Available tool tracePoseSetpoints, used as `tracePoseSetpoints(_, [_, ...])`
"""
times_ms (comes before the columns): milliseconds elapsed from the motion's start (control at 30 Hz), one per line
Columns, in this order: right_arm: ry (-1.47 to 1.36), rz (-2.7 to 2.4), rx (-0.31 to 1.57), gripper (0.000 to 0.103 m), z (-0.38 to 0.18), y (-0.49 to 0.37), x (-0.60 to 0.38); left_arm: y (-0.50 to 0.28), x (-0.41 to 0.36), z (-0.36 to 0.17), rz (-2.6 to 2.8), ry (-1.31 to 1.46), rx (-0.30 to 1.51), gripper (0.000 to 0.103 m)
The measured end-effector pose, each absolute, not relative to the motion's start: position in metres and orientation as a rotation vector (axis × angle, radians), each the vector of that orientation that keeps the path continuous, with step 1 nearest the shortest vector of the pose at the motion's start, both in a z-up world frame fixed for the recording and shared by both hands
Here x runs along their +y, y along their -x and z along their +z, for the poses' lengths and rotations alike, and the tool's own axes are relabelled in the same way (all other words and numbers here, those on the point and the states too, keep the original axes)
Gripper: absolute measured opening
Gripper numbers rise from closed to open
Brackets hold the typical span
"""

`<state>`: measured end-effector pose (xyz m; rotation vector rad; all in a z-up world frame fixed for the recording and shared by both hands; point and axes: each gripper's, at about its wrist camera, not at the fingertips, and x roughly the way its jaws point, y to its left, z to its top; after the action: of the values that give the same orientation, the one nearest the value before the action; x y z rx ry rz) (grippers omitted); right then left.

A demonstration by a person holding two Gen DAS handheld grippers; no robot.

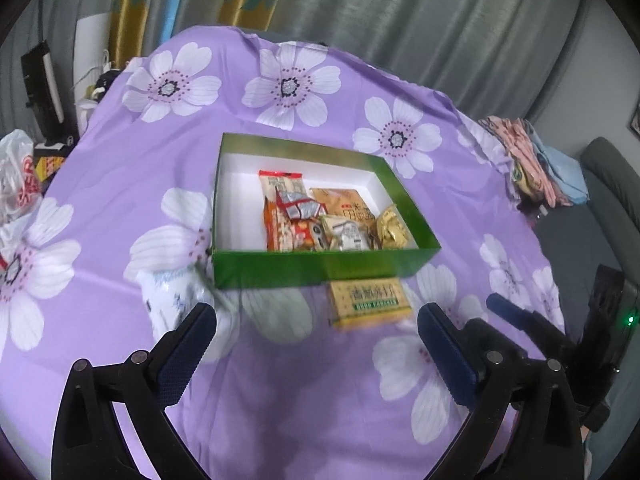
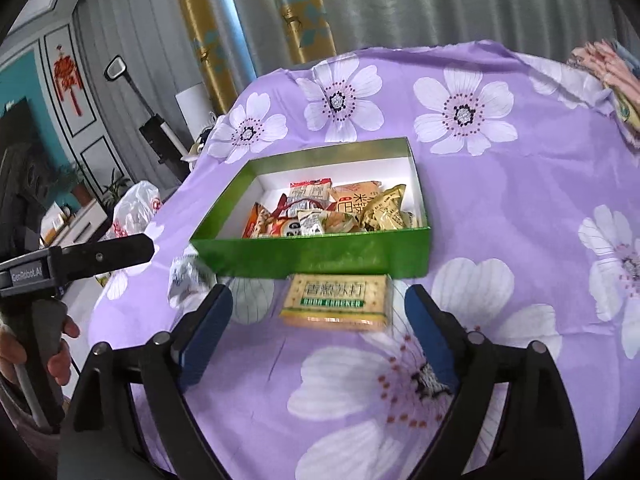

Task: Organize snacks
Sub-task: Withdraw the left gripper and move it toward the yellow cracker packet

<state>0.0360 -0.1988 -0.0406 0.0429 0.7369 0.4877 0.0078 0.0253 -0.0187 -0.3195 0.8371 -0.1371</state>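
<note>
A green box point(image 1: 320, 266) with a white inside sits mid-table and holds several snack packets point(image 1: 320, 220). It also shows in the right wrist view point(image 2: 320, 254). A yellow cracker pack point(image 1: 370, 304) lies just in front of the box, also seen in the right wrist view point(image 2: 336, 300). A white-blue packet point(image 1: 172, 300) lies at the box's front left corner, also in the right wrist view point(image 2: 186, 278). My left gripper point(image 1: 316, 338) is open and empty, just short of the white packet and cracker pack. My right gripper point(image 2: 318, 322) is open and empty, its fingers either side of the cracker pack.
The table wears a purple flowered cloth point(image 1: 280, 380). A white plastic bag point(image 1: 18, 184) lies at the left edge. Folded cloths point(image 1: 532, 160) lie at the far right. Curtains hang behind. The left gripper shows at the left of the right wrist view point(image 2: 100, 256).
</note>
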Motion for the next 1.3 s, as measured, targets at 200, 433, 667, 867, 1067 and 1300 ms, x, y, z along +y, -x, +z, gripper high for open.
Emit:
tracePoseSetpoints(200, [-0.031, 0.491, 0.715, 0.089, -0.033, -0.012, -0.203, 0.015, 0.016, -0.014, -0.100, 0.265, 0.845, 0.100])
tracePoseSetpoints(433, [-0.017, 0.493, 0.709, 0.089, -0.026, 0.004, -0.206, 0.031, 0.005, -0.009, -0.100, 0.212, 0.836, 0.100])
tracePoseSetpoints(667, [0.012, 0.501, 0.702, 0.089, -0.023, 0.010, -0.203, 0.037, 0.000, -0.003, -0.116, 0.206, 0.819, 0.100])
tracePoseSetpoints(867, [0.021, 0.498, 0.709, 0.089, -0.026, 0.011, -0.204, 0.037, -0.006, -0.003, -0.129, 0.199, 0.820, 0.100])
tracePoseSetpoints(1067, [0.017, 0.495, 0.727, 0.089, -0.034, 0.008, -0.204, 0.033, -0.008, -0.009, -0.132, 0.200, 0.838, 0.100])
tracePoseSetpoints(1300, [0.021, 0.481, 0.764, 0.089, -0.049, 0.002, -0.205, 0.024, -0.011, -0.028, -0.140, 0.210, 0.892, 0.100])
